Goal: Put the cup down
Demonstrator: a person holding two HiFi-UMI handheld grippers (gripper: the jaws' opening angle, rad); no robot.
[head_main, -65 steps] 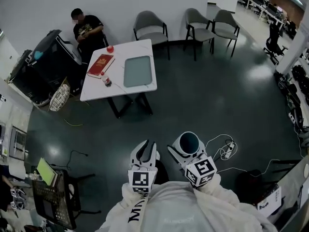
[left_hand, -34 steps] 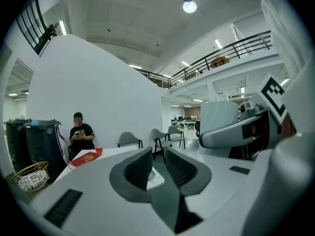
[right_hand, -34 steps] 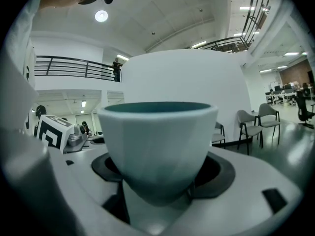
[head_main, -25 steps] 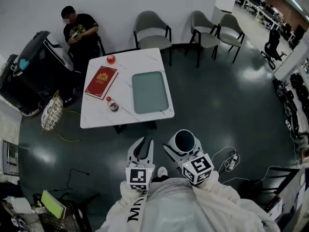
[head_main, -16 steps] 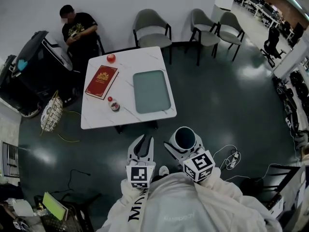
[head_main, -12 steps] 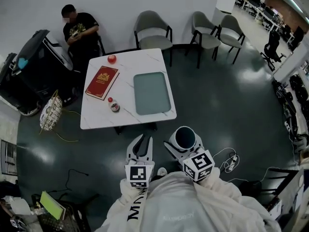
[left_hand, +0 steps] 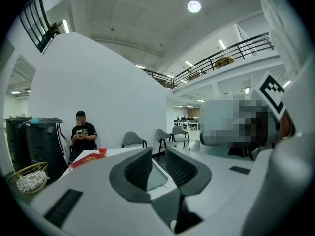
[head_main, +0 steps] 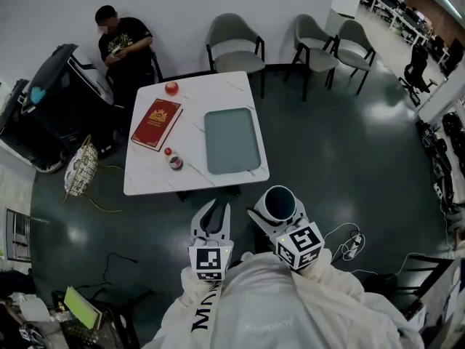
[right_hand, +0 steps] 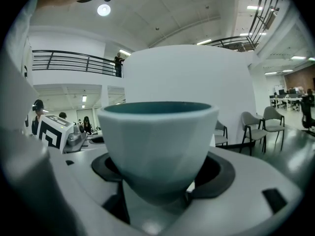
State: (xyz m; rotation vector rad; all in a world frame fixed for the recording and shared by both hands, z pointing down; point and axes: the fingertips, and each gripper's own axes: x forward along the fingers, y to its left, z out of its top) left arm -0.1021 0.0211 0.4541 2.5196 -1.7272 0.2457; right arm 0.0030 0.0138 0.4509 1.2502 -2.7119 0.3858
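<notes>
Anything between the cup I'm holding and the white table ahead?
Nothing visible: the right gripper holds the cup, and only floor lies between it and the table.

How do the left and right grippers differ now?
The left gripper has jaws apart, nothing between them; the right gripper is closed on the cup. The left gripper's view shows the table ahead; the right gripper's is mostly blocked by the cup. Both hang over the floor, short of the table.
</notes>
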